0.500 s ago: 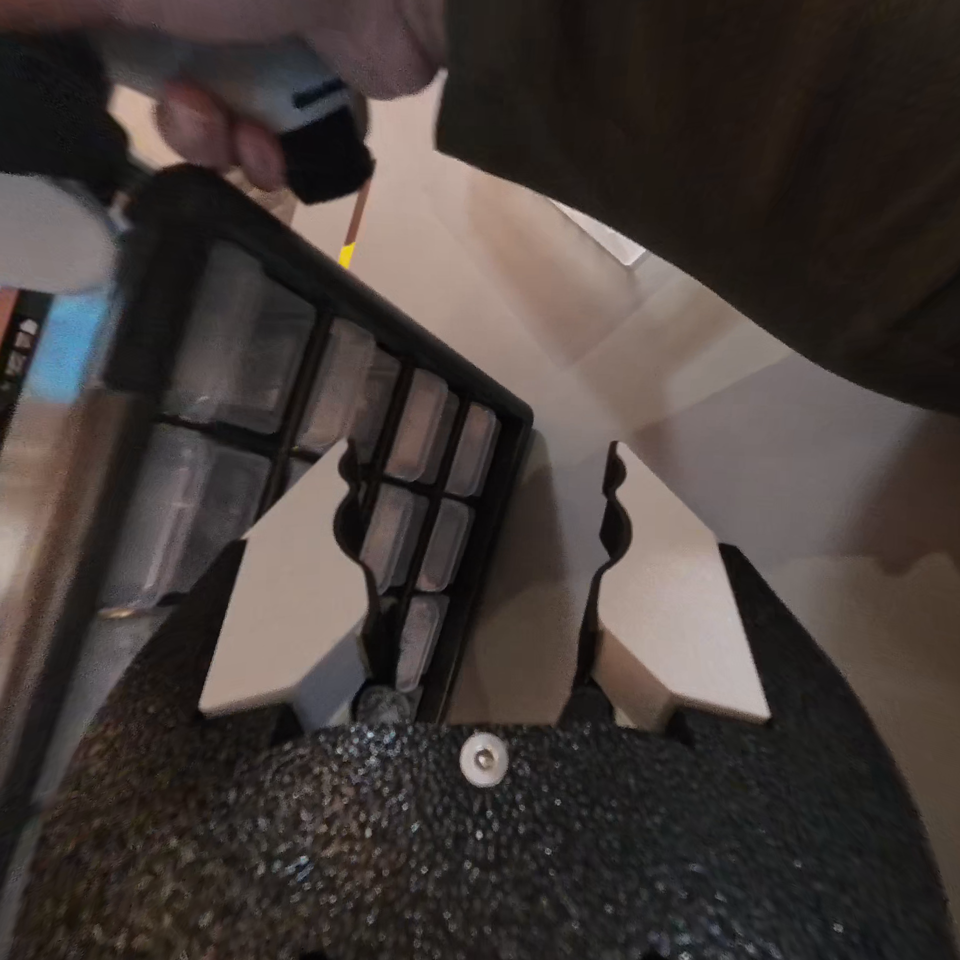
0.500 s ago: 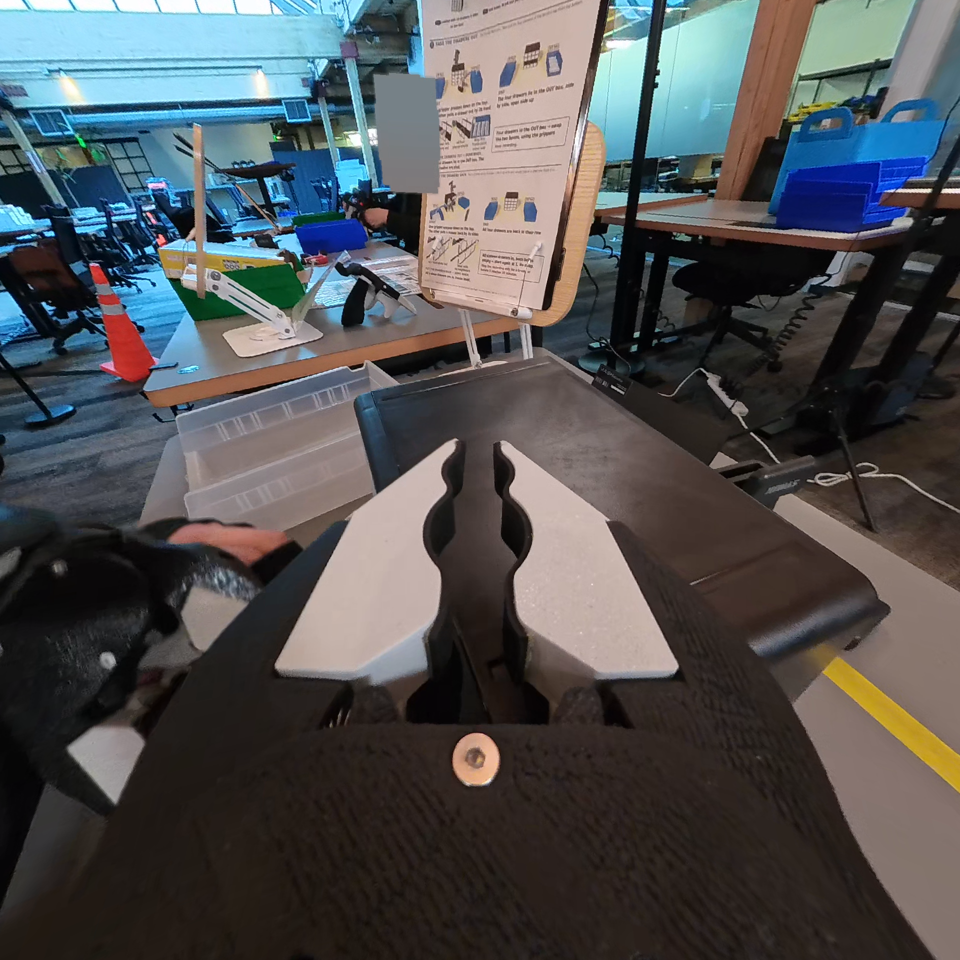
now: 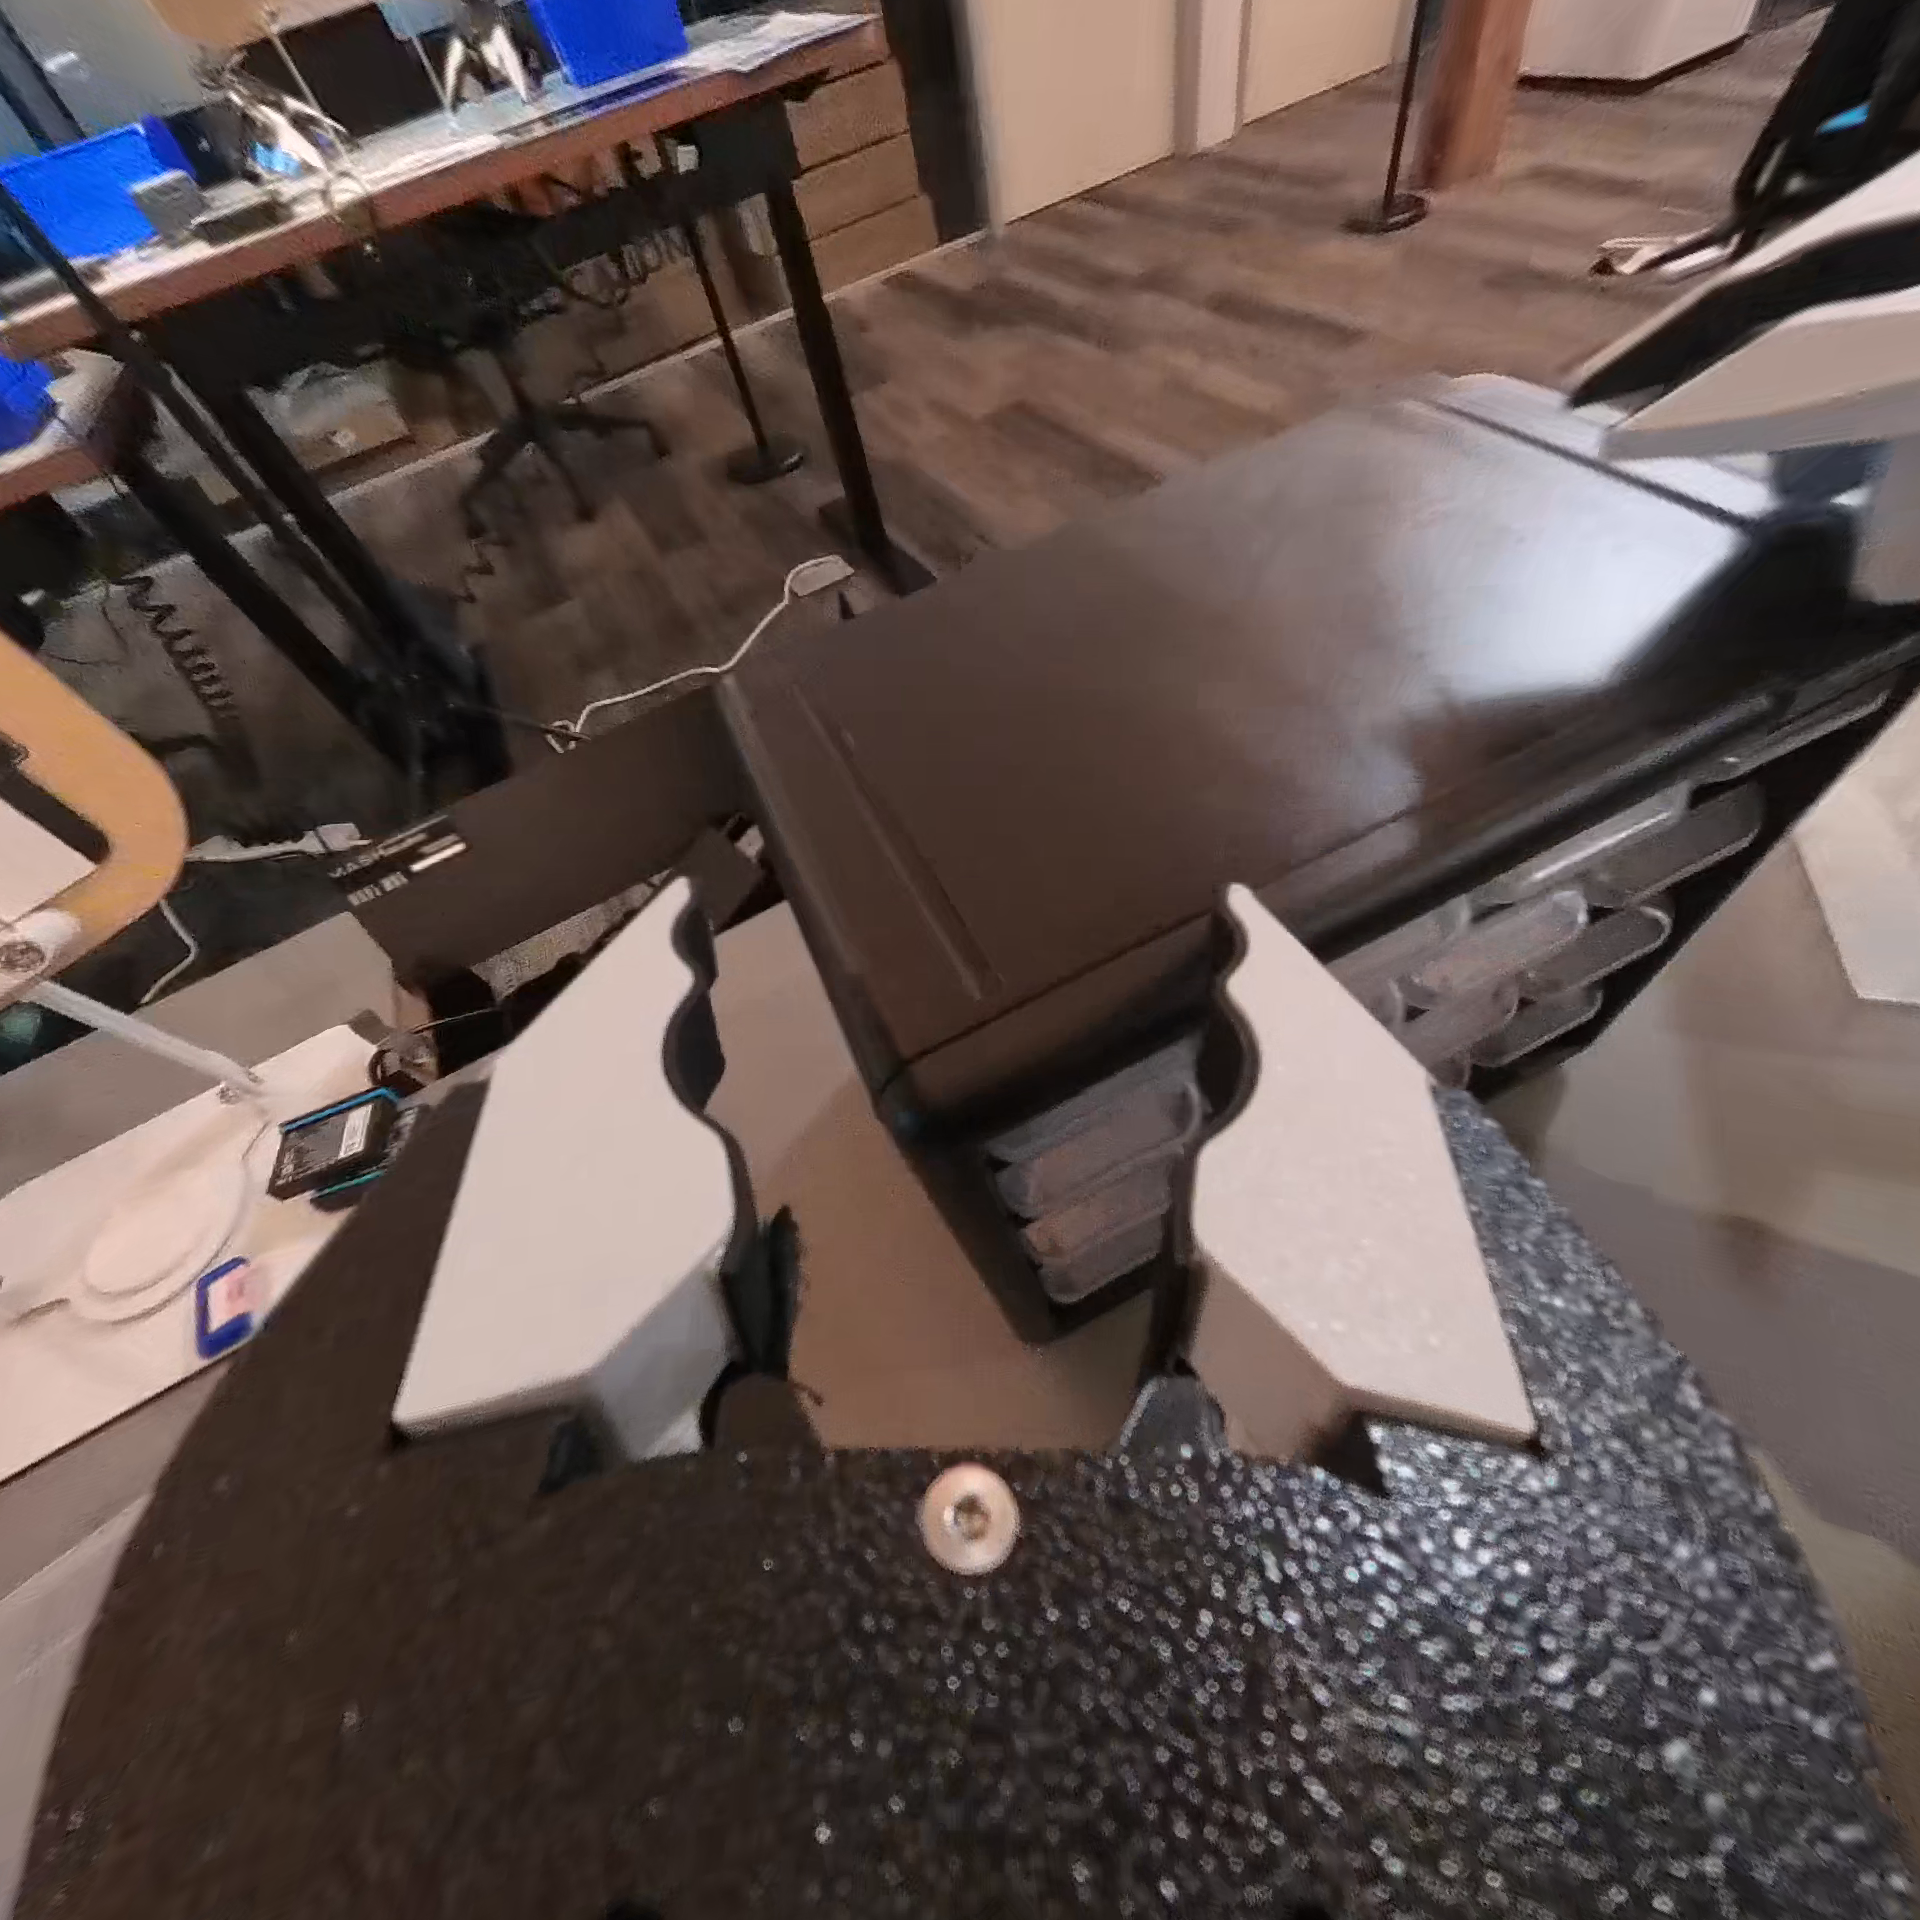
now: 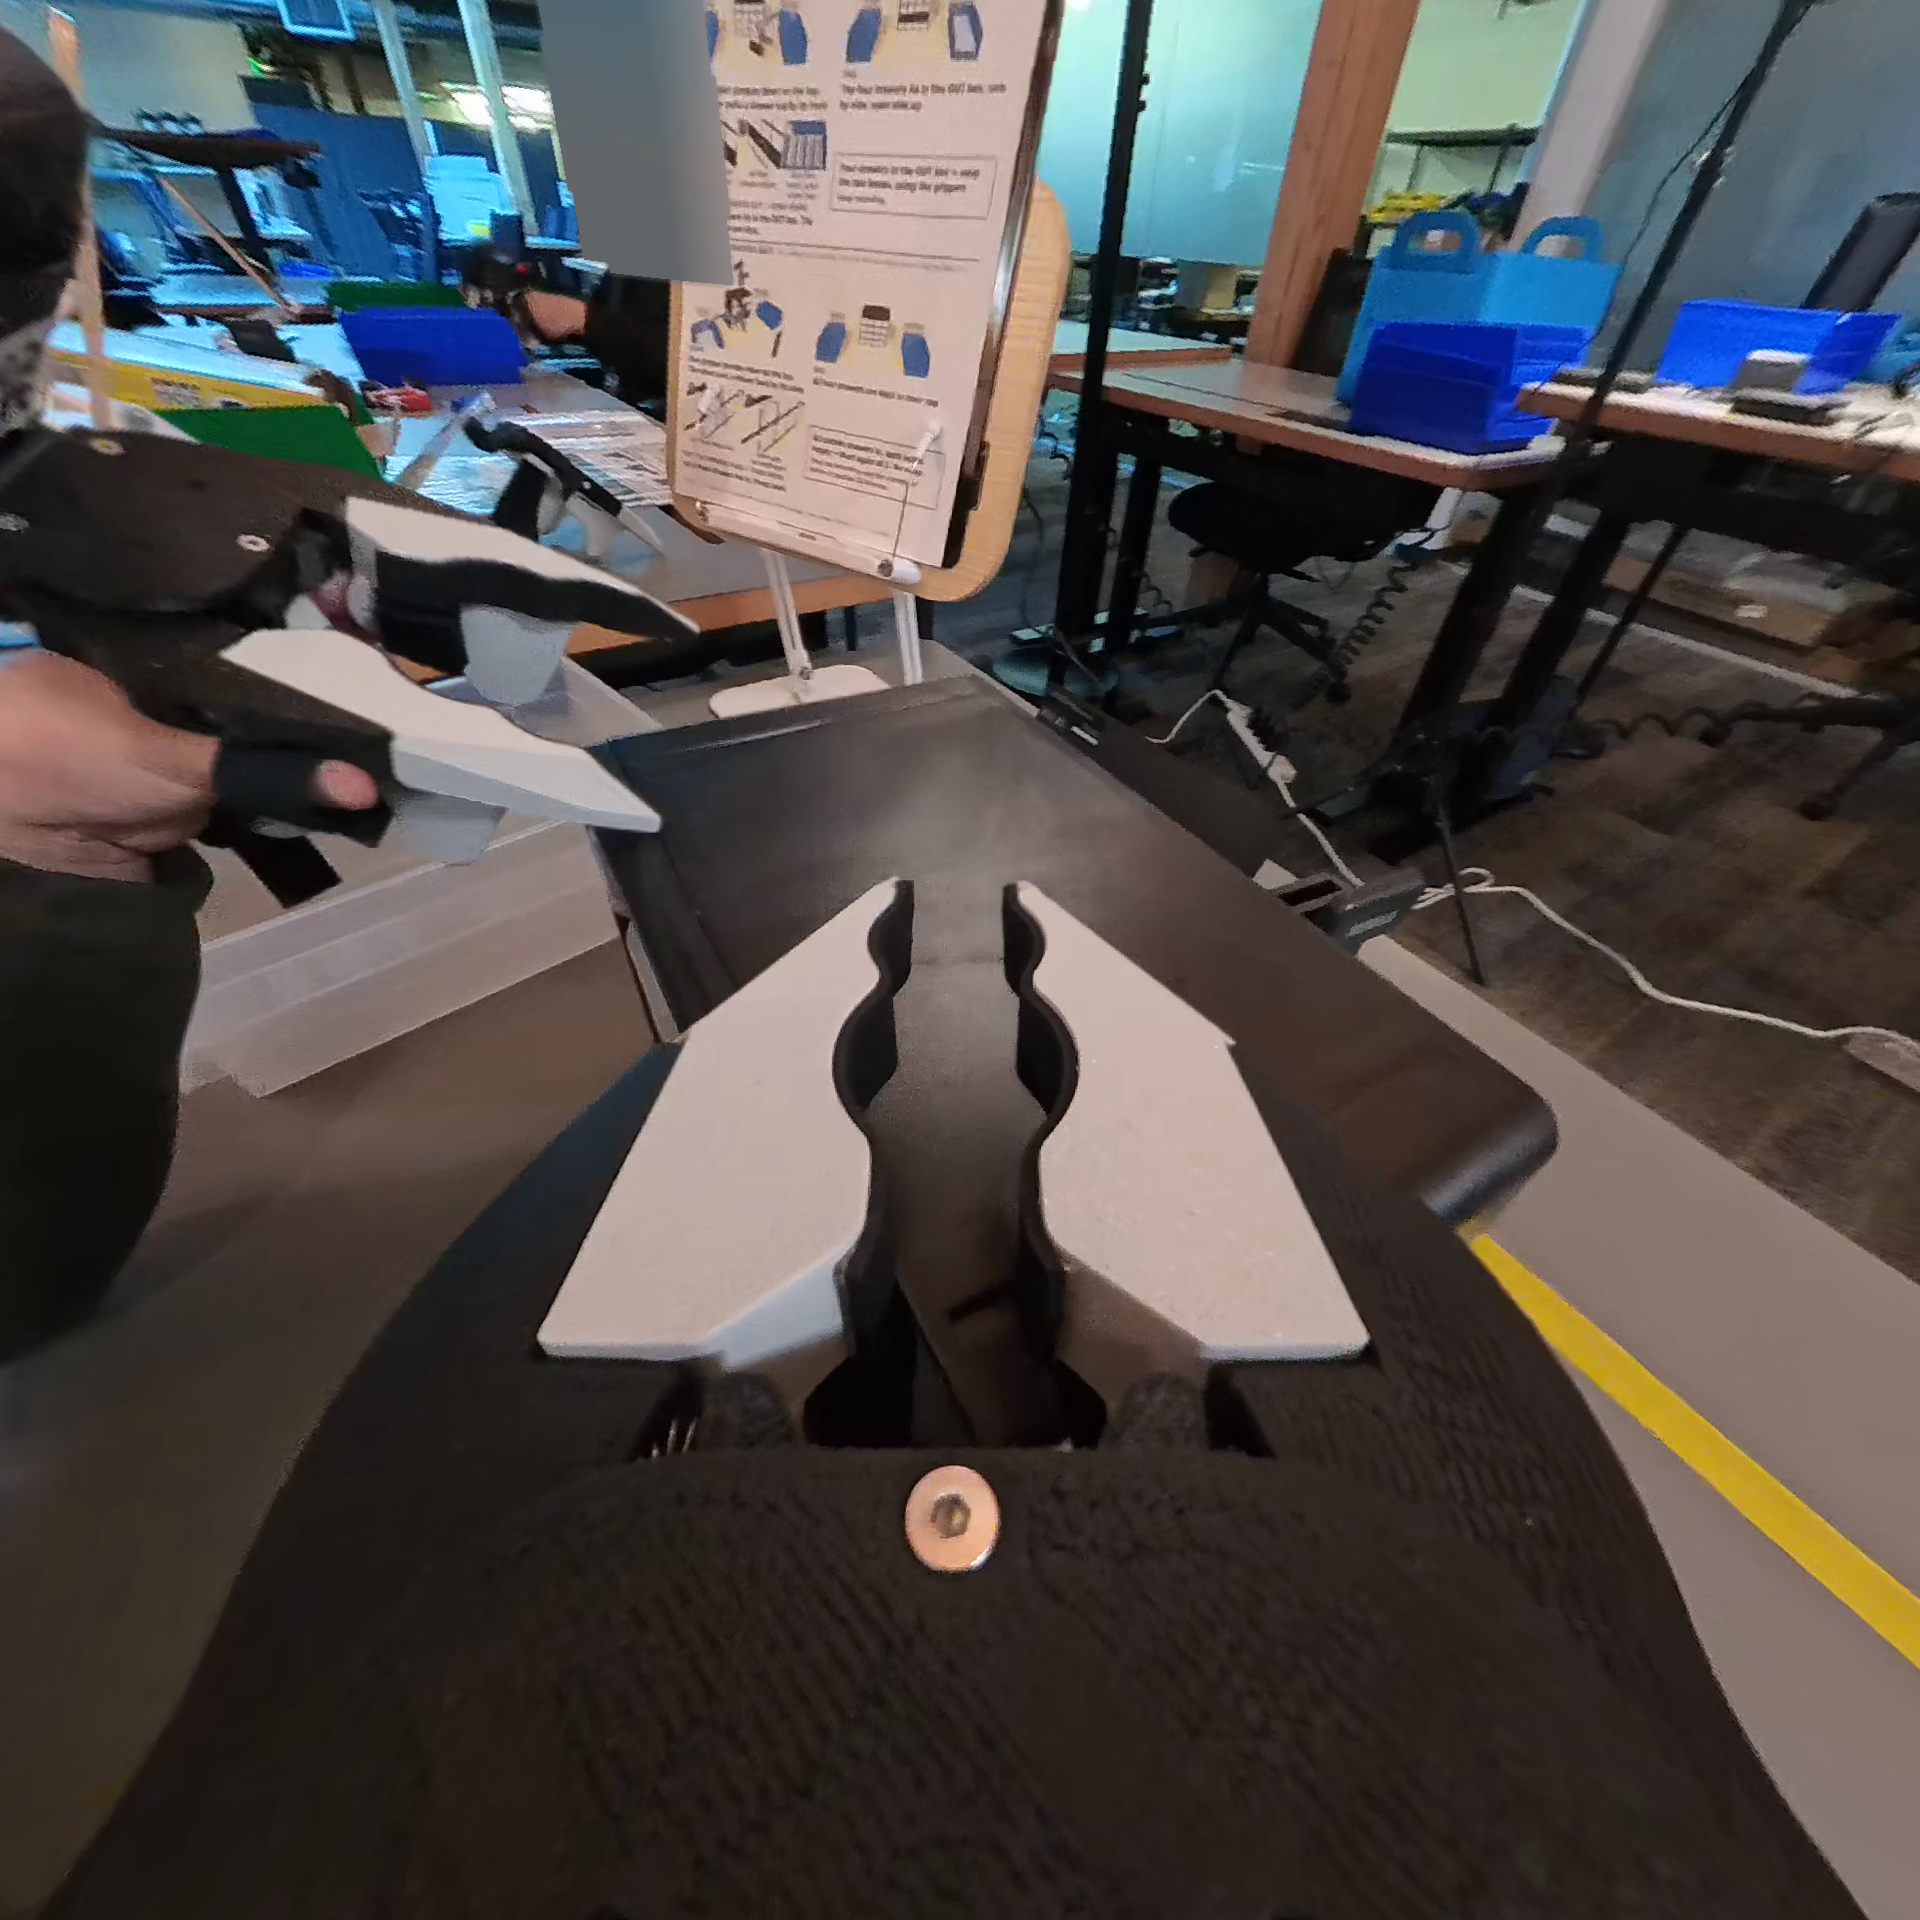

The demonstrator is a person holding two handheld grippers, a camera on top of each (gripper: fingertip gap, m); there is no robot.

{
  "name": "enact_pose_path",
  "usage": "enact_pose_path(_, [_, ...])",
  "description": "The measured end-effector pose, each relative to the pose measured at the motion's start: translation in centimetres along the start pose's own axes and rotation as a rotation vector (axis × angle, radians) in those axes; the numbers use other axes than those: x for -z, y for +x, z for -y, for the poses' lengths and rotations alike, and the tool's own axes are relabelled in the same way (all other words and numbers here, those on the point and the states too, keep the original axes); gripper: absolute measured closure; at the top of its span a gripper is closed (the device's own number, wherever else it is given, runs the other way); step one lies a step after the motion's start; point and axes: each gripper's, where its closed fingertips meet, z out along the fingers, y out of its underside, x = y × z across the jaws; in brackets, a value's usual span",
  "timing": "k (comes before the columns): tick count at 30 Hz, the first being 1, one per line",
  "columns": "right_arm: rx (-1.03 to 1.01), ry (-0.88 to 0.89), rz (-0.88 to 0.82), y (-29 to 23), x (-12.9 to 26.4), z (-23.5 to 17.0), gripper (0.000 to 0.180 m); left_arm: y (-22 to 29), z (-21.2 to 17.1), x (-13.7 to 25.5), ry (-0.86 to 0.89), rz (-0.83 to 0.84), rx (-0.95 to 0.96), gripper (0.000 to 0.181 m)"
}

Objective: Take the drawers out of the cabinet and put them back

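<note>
The black cabinet (image 3: 1195,727) lies on the grey worktop (image 4: 364,1143), its clear drawers (image 3: 1091,1174) showing along the side facing the left gripper (image 3: 961,925). That gripper hovers just above the cabinet's near corner, jaws spread wide and holding nothing. The right gripper (image 4: 956,894) hangs over the cabinet's dark top panel, jaws nearly together with only a narrow gap, gripping nothing. A clear plastic bin (image 4: 395,935) sits beside the cabinet.

Open-plan lab or workshop, rows of long work surfaces (image 4: 1299,436) on black legs, stacked blue plastic bins (image 4: 1475,343), illustrated instruction sheet (image 4: 862,260) on a stand, office chair (image 4: 1299,530), power cables (image 4: 1662,997) across wood-look floor (image 3: 1091,343)
</note>
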Motion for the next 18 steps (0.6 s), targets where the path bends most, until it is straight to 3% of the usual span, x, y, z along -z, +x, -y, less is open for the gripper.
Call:
enact_pose_path(5, [0.152, 0.084, -0.035, -2.7, 0.9, 2.8, 0.163, 0.7, -0.3, -0.5, 0.009, -0.109, 0.043, 0.109])
enact_pose_path(10, [0.402, 0.160, -0.016, -9.5, -1.6, 3.7, 0.159, 0.7, -0.6, -0.1, 0.009, -0.144, 0.043, 0.105])
enact_pose_path(14, [0.707, 0.266, -0.095, -15.3, -4.2, 0.1, 0.165, -0.3, 0.0, 0.8, 0.072, -0.158, 0.083, 0.123])
enact_pose_path(18, [0.942, 0.162, -0.318, -15.1, -6.9, -6.6, 0.165, 0.4, -0.1, 0.7, 0.070, -0.233, 0.102, 0.116])
